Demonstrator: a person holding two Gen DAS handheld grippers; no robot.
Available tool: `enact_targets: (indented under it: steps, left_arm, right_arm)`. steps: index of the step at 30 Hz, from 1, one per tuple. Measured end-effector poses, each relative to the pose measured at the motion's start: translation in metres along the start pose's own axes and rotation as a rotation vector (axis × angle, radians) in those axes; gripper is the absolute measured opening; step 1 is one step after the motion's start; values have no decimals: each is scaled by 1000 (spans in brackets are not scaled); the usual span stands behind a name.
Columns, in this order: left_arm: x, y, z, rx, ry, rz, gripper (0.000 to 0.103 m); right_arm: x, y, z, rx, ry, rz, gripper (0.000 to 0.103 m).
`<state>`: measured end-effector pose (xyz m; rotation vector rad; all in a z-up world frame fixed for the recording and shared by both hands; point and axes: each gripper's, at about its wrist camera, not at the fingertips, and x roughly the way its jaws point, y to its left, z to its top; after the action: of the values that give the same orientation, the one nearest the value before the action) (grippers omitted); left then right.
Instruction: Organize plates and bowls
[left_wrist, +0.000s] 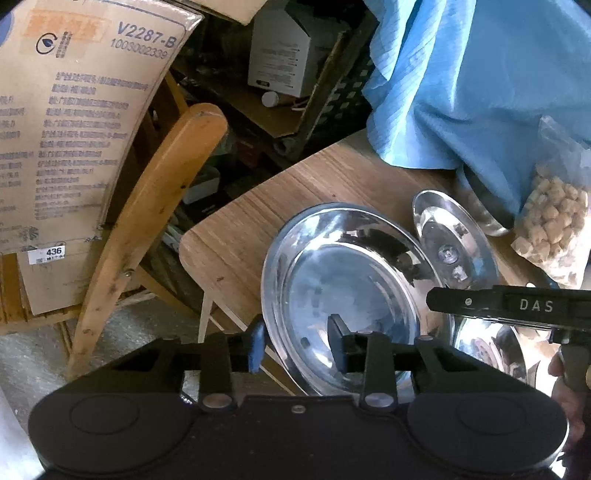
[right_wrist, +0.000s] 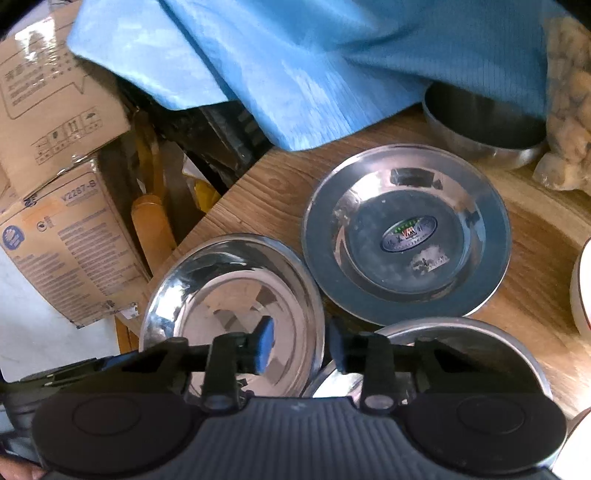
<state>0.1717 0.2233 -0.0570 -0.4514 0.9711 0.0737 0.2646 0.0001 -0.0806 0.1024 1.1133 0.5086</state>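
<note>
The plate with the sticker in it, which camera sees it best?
The right wrist view. There the stickered steel plate lies whole and almost face-on, so its oval label is plain to see. The left wrist view shows the same plate from a slant and squeezed narrow, with its near edge hidden behind the right gripper.

two fisheye views are taken from just behind each gripper, angled steeply down and close to the wooden surface (left_wrist: 236, 229). the same steel plate (left_wrist: 347, 291) at the surface's corner is shared by both views.
</note>
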Motion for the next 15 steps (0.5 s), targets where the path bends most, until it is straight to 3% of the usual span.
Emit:
enact_targets:
  steps: [2,5,15]
  left_arm:
    - [0,3,1,-12,0,3,29]
    - [2,11,2,-57,8,8,12]
    - [-13,22,11,-63,-33,13,9]
  right_arm:
    - [4,-3,2,17,13,1,24]
    - [8,-6,4,32,17,-27,10]
    - [1,1,3,33,-14,41,7]
